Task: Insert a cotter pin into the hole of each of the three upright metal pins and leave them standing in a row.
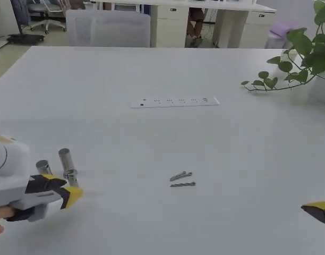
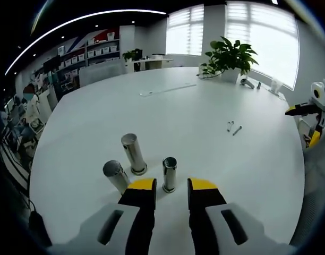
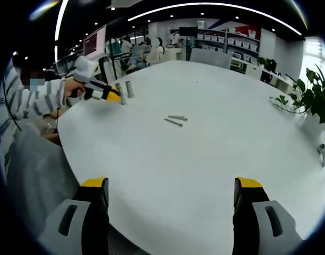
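Head view: my left gripper (image 1: 61,190) hovers with jaws released, and three upright metal pins (image 1: 64,158) cluster at its twelve o'clock, the nearest just ahead of the tips. Cotter pins (image 1: 181,179) lie loose on the table (image 1: 152,133) at the metal pins' three o'clock. My right gripper (image 1: 317,210) gapes wide at four o'clock, and a potted plant (image 1: 306,53) sits at one.

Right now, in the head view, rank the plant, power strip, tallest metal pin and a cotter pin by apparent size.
1. plant
2. power strip
3. metal pin, thicker
4. cotter pin, similar length, so close
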`<state>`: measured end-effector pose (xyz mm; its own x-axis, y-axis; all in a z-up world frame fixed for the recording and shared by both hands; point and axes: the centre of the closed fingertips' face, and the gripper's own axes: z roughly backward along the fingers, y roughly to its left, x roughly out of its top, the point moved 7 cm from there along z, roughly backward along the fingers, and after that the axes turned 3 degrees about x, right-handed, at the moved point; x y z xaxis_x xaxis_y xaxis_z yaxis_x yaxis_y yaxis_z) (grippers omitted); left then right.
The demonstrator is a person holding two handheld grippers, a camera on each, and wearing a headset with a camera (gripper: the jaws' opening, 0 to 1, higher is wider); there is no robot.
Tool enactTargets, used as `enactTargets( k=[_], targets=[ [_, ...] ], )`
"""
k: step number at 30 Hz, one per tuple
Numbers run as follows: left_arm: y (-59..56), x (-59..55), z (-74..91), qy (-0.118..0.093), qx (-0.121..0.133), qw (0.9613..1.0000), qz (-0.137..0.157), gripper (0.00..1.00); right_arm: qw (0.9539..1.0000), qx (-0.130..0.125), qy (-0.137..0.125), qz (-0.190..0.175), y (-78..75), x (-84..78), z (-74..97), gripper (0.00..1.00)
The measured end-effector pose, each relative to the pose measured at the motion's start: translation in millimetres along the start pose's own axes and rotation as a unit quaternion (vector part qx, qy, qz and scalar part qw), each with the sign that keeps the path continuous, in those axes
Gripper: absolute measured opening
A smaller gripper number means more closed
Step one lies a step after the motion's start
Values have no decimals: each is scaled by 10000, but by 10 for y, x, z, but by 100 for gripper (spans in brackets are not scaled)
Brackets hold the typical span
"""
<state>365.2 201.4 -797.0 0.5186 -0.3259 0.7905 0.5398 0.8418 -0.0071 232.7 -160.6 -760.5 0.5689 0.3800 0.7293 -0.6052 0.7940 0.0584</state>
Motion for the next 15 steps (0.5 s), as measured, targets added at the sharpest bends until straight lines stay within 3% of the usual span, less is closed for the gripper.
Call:
enactTargets(
  k=[6, 15],
  targets=[
    [12, 6, -52, 47, 32, 10000, -9, 15, 10000, 1, 28, -26, -11, -2, 24, 99],
    [23, 22, -98, 77, 30, 9999, -104, 13, 9999, -49, 48, -76, -37, -19, 38, 98]
  ],
)
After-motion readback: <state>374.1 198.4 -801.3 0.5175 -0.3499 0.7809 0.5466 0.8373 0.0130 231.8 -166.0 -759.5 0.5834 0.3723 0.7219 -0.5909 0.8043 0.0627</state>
